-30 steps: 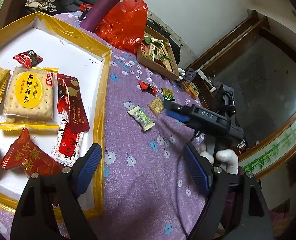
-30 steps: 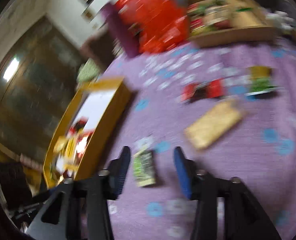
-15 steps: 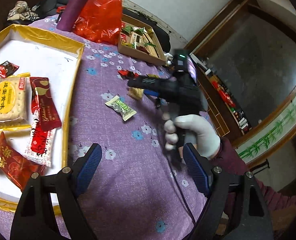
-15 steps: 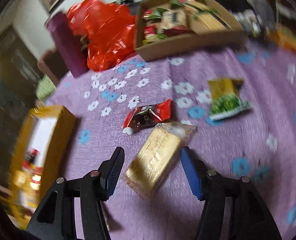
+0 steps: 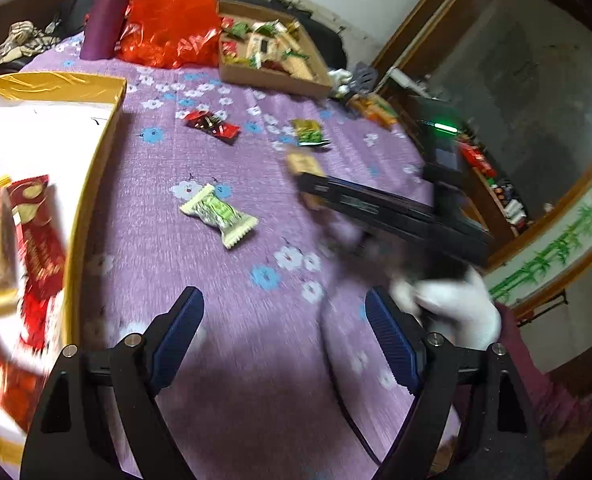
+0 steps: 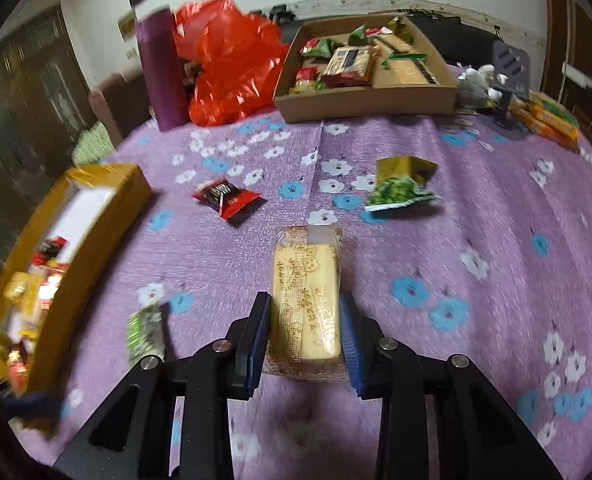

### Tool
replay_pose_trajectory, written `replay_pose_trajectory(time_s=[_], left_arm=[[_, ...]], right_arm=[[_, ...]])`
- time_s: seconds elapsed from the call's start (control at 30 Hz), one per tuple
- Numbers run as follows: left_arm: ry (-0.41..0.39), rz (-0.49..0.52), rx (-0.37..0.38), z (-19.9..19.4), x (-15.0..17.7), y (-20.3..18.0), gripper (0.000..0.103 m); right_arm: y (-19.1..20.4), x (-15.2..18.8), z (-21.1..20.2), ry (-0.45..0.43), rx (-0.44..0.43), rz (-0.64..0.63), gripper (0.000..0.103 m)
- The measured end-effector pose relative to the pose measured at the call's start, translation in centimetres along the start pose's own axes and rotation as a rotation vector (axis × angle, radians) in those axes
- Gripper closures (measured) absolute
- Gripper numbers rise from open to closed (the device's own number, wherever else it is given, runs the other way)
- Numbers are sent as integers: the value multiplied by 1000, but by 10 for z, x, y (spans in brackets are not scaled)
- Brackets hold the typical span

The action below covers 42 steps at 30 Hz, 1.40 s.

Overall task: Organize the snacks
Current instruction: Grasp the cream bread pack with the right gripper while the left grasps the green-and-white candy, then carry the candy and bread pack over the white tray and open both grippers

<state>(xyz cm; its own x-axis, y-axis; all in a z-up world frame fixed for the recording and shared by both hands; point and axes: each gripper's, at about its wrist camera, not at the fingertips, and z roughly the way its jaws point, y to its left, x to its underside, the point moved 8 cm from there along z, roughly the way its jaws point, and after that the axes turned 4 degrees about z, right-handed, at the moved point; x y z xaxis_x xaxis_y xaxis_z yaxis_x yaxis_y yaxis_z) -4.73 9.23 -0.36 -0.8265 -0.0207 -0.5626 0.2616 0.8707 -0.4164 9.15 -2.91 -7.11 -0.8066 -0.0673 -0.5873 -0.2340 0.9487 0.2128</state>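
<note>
A long golden biscuit pack lies on the purple flowered cloth. My right gripper straddles its near end, jaws closing, and both blue pads touch its sides. From the left wrist view the right gripper reaches over that pack, held by a white-gloved hand. My left gripper hangs open over bare cloth with nothing between its fingers. The gold-rimmed tray at the left holds several snacks. A green-and-white candy lies ahead of the left gripper.
A red candy and a green-gold packet lie loose beyond the biscuit pack. At the back stand a cardboard box of snacks, a red plastic bag and a purple cylinder. The table edge drops off at the right.
My right gripper left the green-and-white candy, came over the golden biscuit pack and closed onto its sides. The left gripper swung right, away from the tray, still open.
</note>
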Motion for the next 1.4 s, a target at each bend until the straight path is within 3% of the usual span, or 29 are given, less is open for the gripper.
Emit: replay_pose_trajectory(time_s=[0.1,0.2,0.27,0.33,0.43,0.6,0.63,0.73,0.97,1.0,1.07,1.1,1.23,1.3,1.33,1.37,1.4], left_arm=[[6,18,-65,23,-18,6,20],[4,72,-191,45,-37,18,26],[30,125,-265,62,-41,24,57],[31,198,-322,73,-39,25,59],[22,249,-348,74,-34,21,59],[-6,191,-314,61,-29,26,67],[-14,177,-301,56,-27,25,74],[-32,144,-276,46,-24,26,75],[-24,70,-201,46,-23,29,73],[-25,78,-211,47,-25,28,69],[-18,117,-240,54,-29,24,38],[-11,137,-261,59,-30,23,32],[29,225,-299,78,-30,16,28],[37,261,-333,80,-29,12,45],[35,280,-331,78,-28,10,68],[38,277,-318,76,-27,10,84],[42,265,-297,74,-26,11,84]], right_arm=[[-11,0,-9,-35,-44,38,68],[-16,0,-8,-29,-81,70,68],[-16,0,-8,-25,-100,77,68],[-15,1,-9,-24,-113,75,68],[-16,1,-12,-35,-114,71,68],[-18,1,-13,-44,-119,83,68],[-18,1,-13,-48,-118,82,68],[-17,1,-14,-59,-111,79,68],[-15,5,-8,-52,-97,84,68],[-16,6,-8,-53,-96,86,68],[-17,6,-8,-54,-93,89,68],[-17,6,-7,-53,-93,90,68],[-17,6,-7,-51,-94,90,68],[-17,6,-7,-52,-94,91,68],[-17,6,-7,-52,-94,91,68],[-17,6,-6,-52,-94,92,68],[-17,7,-6,-51,-94,92,68]])
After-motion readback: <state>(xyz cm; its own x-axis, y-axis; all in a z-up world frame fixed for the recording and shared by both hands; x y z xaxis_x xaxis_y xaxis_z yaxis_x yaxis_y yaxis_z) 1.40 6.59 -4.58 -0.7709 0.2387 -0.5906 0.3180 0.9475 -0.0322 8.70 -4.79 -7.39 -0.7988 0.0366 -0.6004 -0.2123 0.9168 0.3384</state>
